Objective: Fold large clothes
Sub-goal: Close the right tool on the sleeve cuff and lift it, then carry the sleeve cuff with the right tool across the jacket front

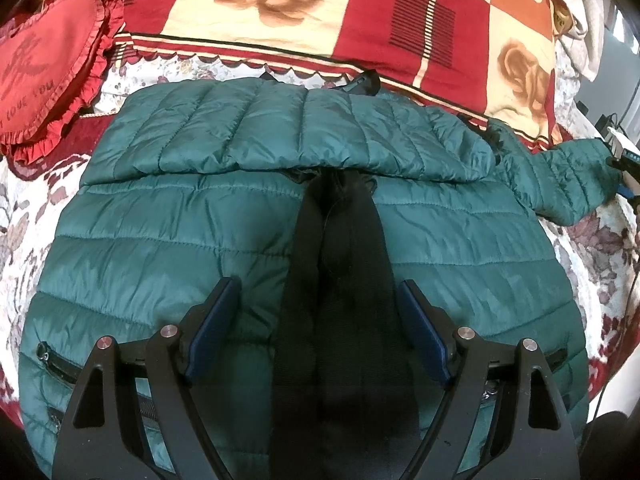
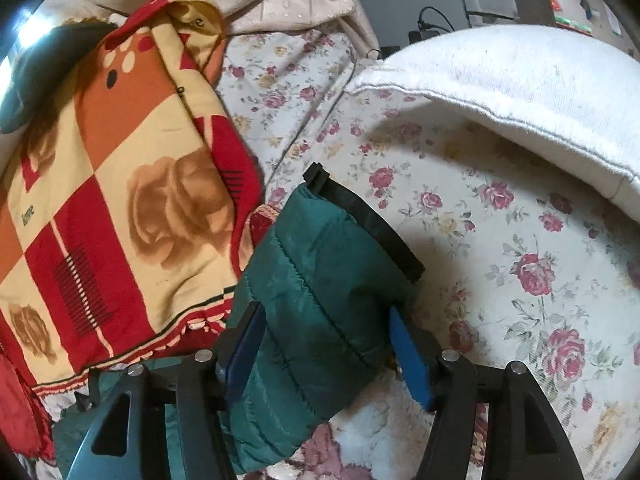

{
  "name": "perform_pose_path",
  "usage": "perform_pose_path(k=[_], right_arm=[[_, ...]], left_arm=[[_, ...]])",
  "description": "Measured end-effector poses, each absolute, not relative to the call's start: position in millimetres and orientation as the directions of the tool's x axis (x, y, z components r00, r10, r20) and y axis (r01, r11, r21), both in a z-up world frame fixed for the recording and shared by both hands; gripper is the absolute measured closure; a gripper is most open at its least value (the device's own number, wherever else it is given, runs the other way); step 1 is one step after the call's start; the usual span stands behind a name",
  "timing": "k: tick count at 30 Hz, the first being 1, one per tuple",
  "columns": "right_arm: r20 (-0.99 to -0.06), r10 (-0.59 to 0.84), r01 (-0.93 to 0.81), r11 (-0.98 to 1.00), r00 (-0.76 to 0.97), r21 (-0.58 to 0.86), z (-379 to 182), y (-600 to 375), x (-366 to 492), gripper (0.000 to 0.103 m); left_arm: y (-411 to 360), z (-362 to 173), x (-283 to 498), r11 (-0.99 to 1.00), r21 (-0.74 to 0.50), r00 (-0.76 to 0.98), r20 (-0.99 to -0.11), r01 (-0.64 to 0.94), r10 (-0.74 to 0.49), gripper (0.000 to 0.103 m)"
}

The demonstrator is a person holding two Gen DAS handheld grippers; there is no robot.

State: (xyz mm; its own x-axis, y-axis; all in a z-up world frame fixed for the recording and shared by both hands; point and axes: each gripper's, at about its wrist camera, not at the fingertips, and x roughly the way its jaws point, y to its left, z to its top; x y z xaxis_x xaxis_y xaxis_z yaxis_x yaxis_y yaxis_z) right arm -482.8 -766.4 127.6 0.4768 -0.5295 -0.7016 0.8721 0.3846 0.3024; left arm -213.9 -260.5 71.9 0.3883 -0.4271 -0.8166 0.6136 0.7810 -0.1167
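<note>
A dark green quilted puffer jacket [image 1: 200, 232] lies spread on the bed, front up, with a black strip [image 1: 344, 248] down its middle. One sleeve [image 1: 280, 128] is folded across the chest. The other sleeve [image 1: 560, 176] stretches out to the right. My left gripper [image 1: 318, 292] is open, hovering over the jacket's lower middle, empty. In the right wrist view the outstretched sleeve [image 2: 316, 300] with its black cuff [image 2: 360, 216] lies between the wide-open fingers of my right gripper [image 2: 326, 320]; the blue pads [image 2: 408, 356] stand either side, not closed.
A red and cream rose-patterned blanket [image 1: 320, 12] lies behind the jacket, also in the right wrist view [image 2: 120, 200]. A red heart cushion [image 1: 44, 68] sits at the left. A white pillow [image 2: 520, 92] lies on the floral sheet [image 2: 500, 240] at the right. Cables and devices stand beyond the bed.
</note>
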Motion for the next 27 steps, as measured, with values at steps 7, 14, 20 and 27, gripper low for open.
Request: perform_pose_path(k=[7,14,20,27], right_arm=[[-0.668,-0.541,0.859,0.296,0.512,0.418,130,-781,-508,0.033],[-0.683,-0.492,0.841,0.317,0.54,0.438,124,-785,-506,0.033],[-0.665,-0.499,0.831,0.325,0.555,0.451,120,-788,-496,0.057],[-0.646,-0.507,0.821,0.365,0.571,0.44,128,-780,-497,0.088]], left_arm=[[-260,71,-213,0.78,-0.121,0.385,-0.817,0.614,-0.429,0.021],[-262,71,-213,0.778,-0.112,0.389,-0.817,0.618,-0.426,0.021],[-262,71,-212,0.777,-0.115,0.385,-0.818,0.619,-0.427,0.021],[-261,71,-211,0.778,-0.117,0.384,-0.818,0.617,-0.428,0.021]])
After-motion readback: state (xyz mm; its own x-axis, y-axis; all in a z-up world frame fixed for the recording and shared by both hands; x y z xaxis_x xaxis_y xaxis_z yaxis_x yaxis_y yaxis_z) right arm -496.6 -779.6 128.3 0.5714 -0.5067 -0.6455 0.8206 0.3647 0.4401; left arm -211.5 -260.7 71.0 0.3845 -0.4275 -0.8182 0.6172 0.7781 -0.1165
